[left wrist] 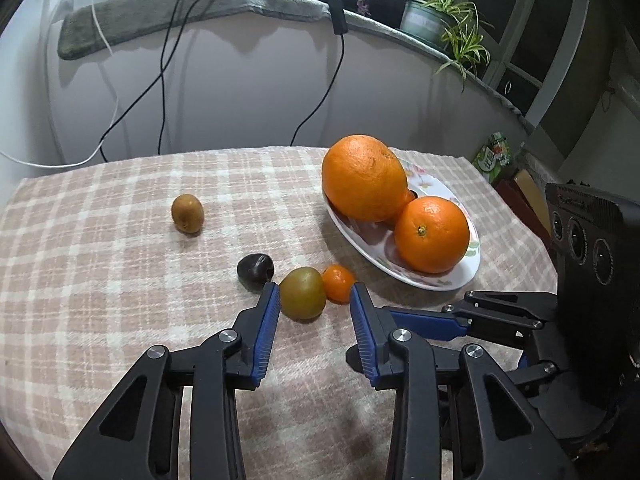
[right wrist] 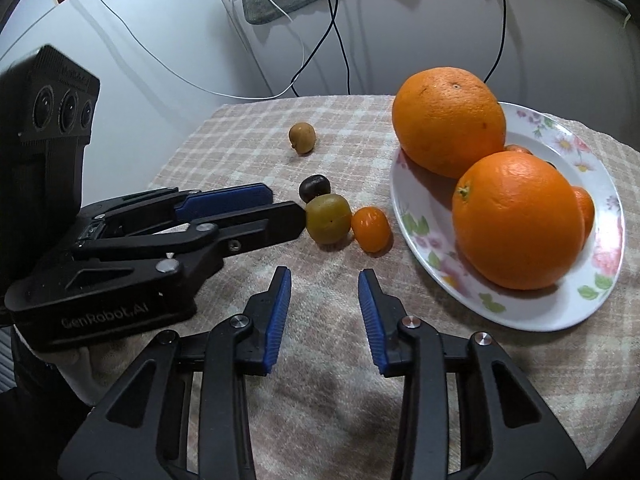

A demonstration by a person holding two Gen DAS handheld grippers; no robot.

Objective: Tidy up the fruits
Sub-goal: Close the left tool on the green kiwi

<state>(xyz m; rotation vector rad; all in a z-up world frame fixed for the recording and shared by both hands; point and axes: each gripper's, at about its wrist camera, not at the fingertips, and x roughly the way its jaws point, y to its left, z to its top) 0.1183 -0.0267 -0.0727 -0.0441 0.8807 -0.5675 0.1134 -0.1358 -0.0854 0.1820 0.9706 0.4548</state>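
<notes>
A greenish-brown kiwi (left wrist: 303, 293) lies on the checked cloth (left wrist: 120, 260) covering the surface, just ahead of the left claw (left wrist: 314, 294), whose blue pads stand apart with the fruit at their mouth but not yet gripped. Touching its right side is a small tangerine (left wrist: 338, 283); just behind its left side sits a dark plum (left wrist: 255, 271), and a second kiwi (left wrist: 187, 213) rests well apart toward the far edge. The near kiwi looks light and firm-skinned but likely soft under pressure, so a gentle squeeze across its widest middle seems the safest hold; its rounded shape could let it roll or nudge the tangerine as the pads come together. To the right, a flowered oval plate (right wrist: 532, 316) carries a big orange (right wrist: 448, 120) at the back, a second orange (right wrist: 518, 220) in front, and smaller orange fruit partly hidden between and behind them. The plate appears to be the gathering place, with four pieces left loose on the cloth. The right claw (right wrist: 325, 284) hovers low over bare cloth near the plate, its pads apart and holding nothing. Beyond the surface, cables (left wrist: 164, 72) hang down a pale wall and a potted plant (left wrist: 436, 16) stands on a grey-covered ledge.
</notes>
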